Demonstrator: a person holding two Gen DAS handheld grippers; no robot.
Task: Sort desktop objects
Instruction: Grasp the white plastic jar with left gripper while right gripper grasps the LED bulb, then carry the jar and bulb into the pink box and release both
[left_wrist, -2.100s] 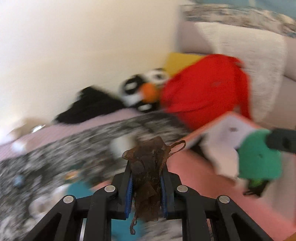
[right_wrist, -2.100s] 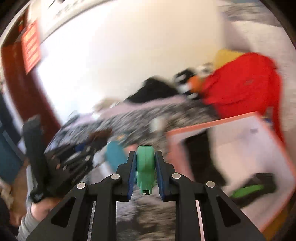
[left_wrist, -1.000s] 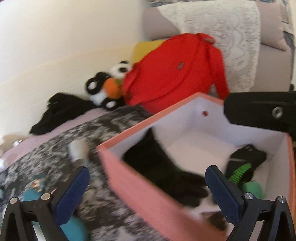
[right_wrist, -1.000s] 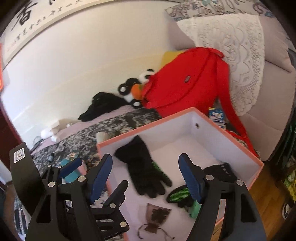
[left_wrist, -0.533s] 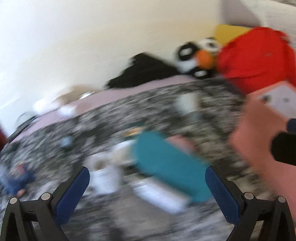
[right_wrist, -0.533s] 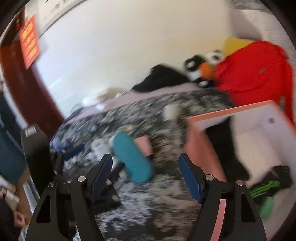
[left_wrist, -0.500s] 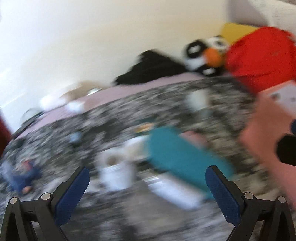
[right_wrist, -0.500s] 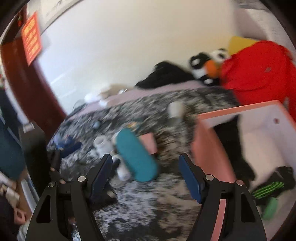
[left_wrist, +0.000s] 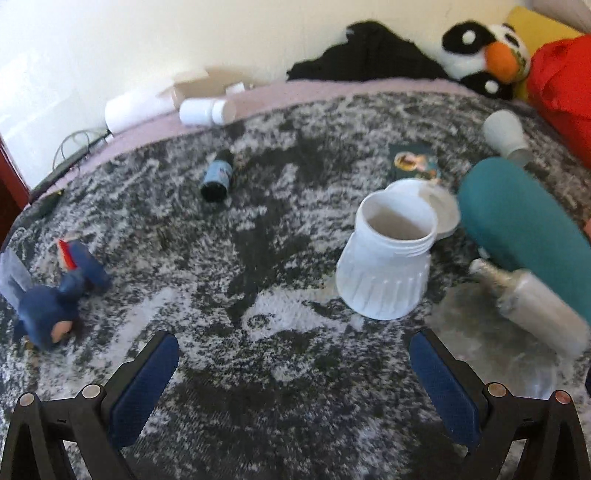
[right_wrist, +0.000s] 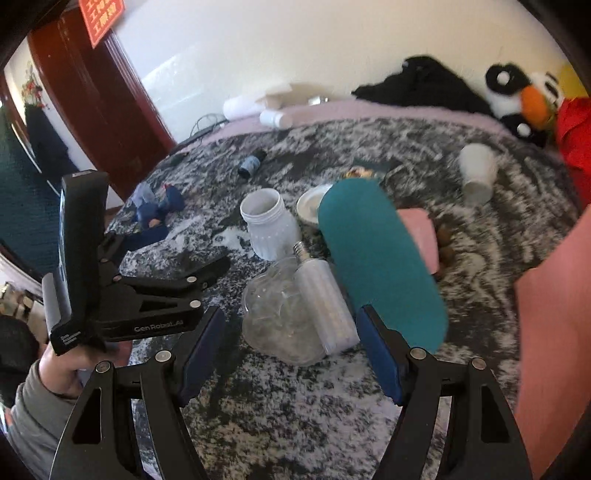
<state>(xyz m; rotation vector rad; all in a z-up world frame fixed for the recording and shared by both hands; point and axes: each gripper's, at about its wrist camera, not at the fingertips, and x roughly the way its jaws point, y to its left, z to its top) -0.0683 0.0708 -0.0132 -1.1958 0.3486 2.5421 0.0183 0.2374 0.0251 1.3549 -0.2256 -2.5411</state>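
Over the black-and-white mottled cover, your left gripper hangs with jaws spread wide and empty. Ahead of it stands a lidless white plastic jar, upright, its lid just behind. Right of the jar lie a silver bulb and a teal case, touching. Farther left: a small dark bottle on its side and a blue plush toy. Your right gripper, jaws also apart and empty, points at a clear glass dish beside the bulb. The pink box sits at the right edge.
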